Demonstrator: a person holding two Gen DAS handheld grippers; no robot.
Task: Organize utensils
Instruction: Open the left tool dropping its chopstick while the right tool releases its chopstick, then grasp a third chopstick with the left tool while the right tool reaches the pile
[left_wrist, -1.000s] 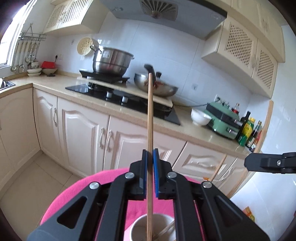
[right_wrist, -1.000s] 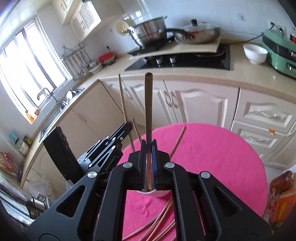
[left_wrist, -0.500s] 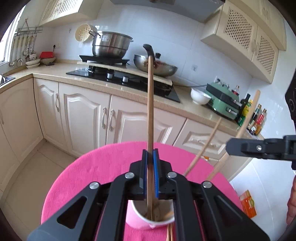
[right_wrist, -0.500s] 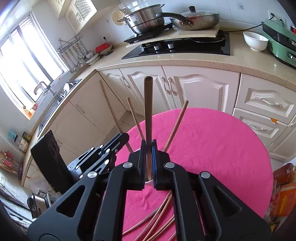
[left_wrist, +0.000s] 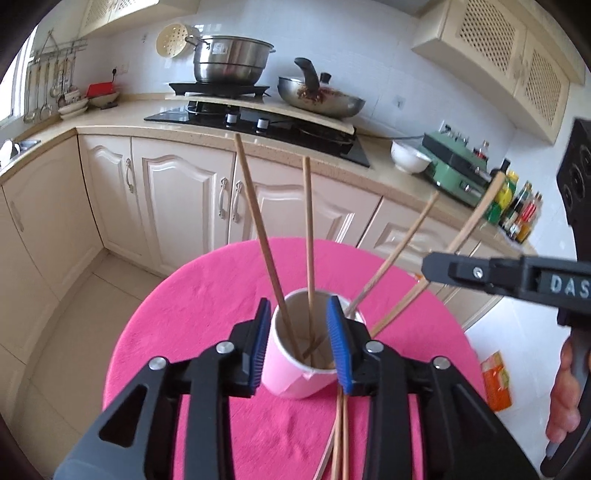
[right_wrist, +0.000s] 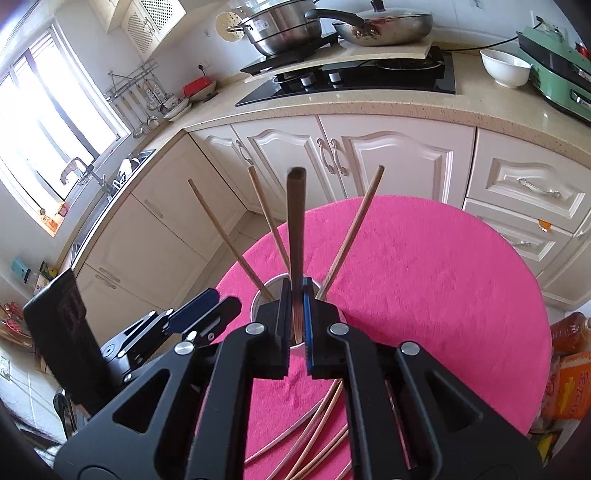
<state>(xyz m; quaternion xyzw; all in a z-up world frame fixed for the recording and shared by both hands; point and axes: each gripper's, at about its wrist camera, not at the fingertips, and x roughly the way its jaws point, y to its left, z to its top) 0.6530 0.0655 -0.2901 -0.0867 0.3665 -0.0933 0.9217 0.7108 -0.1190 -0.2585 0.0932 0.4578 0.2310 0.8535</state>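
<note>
1. A round table (left_wrist: 207, 295) under a pink cloth is set before kitchen cabinets (left_wrist: 177, 199).
2. A cup (left_wrist: 291, 376) is placed on the cloth; chopsticks (left_wrist: 258, 221) are leaned inside it.
3. The left gripper (left_wrist: 297, 343) is positioned over the cup, jaws opening, with nothing pressed between the pads.
4. The right gripper (right_wrist: 295, 325) is clamped on a dark chopstick (right_wrist: 296, 229), held upright above the cup.
5. Loose chopsticks (right_wrist: 317, 435) are laid flat near the cup.
</note>
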